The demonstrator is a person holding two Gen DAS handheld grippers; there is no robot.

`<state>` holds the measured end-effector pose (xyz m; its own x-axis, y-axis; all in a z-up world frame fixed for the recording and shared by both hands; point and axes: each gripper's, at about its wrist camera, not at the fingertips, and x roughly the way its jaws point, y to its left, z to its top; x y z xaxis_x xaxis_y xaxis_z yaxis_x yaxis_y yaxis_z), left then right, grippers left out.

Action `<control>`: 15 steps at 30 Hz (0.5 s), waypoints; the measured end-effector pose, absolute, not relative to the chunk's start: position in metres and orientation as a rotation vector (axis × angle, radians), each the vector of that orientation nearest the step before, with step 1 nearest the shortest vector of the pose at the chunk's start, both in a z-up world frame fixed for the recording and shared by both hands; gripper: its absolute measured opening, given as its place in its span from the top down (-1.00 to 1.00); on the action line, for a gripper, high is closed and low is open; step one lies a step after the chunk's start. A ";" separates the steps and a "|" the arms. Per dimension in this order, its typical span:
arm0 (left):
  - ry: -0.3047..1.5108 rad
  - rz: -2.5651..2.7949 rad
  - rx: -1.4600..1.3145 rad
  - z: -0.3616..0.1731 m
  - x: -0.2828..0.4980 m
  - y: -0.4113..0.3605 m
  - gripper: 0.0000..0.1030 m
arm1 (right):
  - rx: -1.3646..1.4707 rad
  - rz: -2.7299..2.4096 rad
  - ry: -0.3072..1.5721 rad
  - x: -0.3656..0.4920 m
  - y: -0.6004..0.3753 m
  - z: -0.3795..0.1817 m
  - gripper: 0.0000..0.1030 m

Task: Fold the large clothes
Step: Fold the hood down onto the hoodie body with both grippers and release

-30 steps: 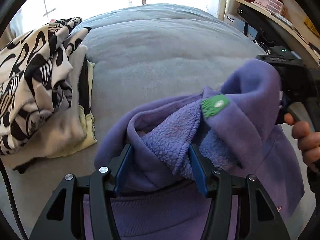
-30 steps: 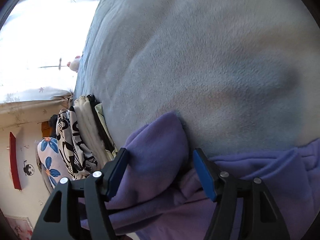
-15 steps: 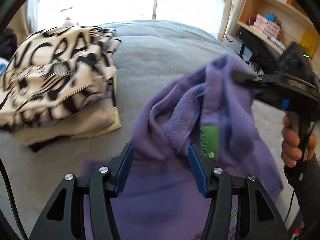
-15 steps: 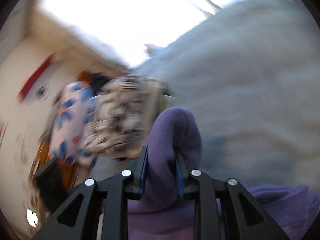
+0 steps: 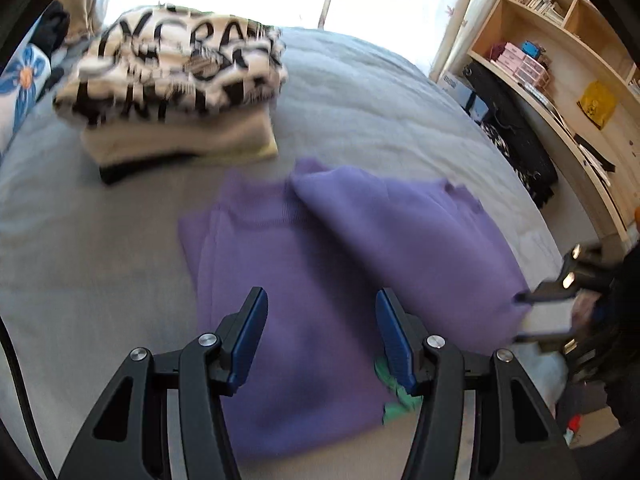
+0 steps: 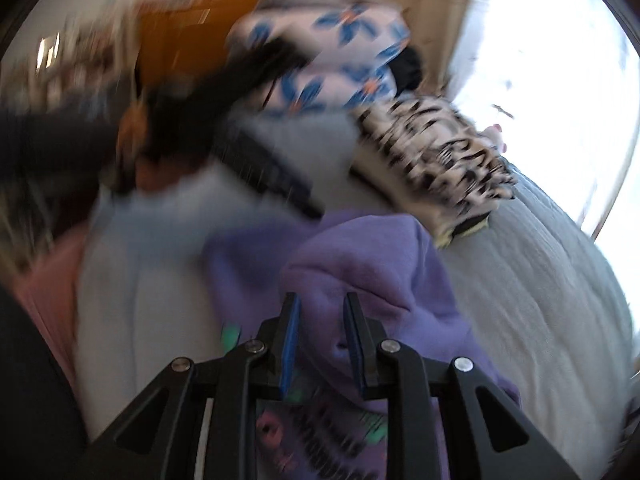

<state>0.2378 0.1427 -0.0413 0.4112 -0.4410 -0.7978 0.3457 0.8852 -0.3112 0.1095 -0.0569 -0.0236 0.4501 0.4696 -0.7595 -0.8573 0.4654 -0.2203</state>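
Note:
A purple fleece sweatshirt (image 5: 352, 256) lies folded on the grey bed, its upper part laid over the body. My left gripper (image 5: 320, 332) is open and empty, hovering above the sweatshirt's near edge. My right gripper (image 6: 322, 336) is nearly closed on a fold of the purple sweatshirt (image 6: 360, 264); in the left wrist view it shows at the garment's right edge (image 5: 548, 316). The right wrist view is blurred by motion.
A stack of folded clothes topped by a black-and-white patterned garment (image 5: 176, 64) sits at the back left of the bed (image 5: 380, 112). A blue-flowered fabric (image 6: 336, 52) lies beyond it. Wooden shelves (image 5: 560, 40) stand on the right.
My left gripper let go of the sweatshirt and drew back above it. The raised upper part has been laid down over the body. My right gripper swung round, still holding the fabric.

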 end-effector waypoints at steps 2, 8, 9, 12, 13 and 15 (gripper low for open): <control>1.060 -0.509 -0.118 -0.049 0.228 0.143 -0.06 | -0.695 0.847 0.721 0.092 -0.055 -0.045 0.56; 1.119 -0.597 -0.234 -0.066 0.235 0.138 -0.06 | -0.426 0.696 0.854 0.093 -0.085 -0.063 0.22; 1.124 -0.612 -0.253 -0.068 0.237 0.136 -0.06 | -0.347 0.668 0.872 0.098 -0.096 -0.062 0.03; 1.157 -0.672 -0.339 -0.081 0.248 0.129 -0.06 | -0.043 0.602 0.945 0.118 -0.130 -0.065 -0.25; 1.163 -0.687 -0.355 -0.086 0.250 0.127 -0.06 | 0.082 0.586 0.984 0.126 -0.145 -0.071 -0.25; 1.172 -0.719 -0.384 -0.093 0.255 0.123 -0.06 | 0.321 0.562 1.057 0.143 -0.169 -0.088 -0.25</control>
<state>0.2552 0.1232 -0.0930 0.2044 -0.6882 -0.6962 0.3090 0.7202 -0.6212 0.1434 -0.1693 -0.0876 0.3701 0.5782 -0.7272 -0.2799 0.8158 0.5062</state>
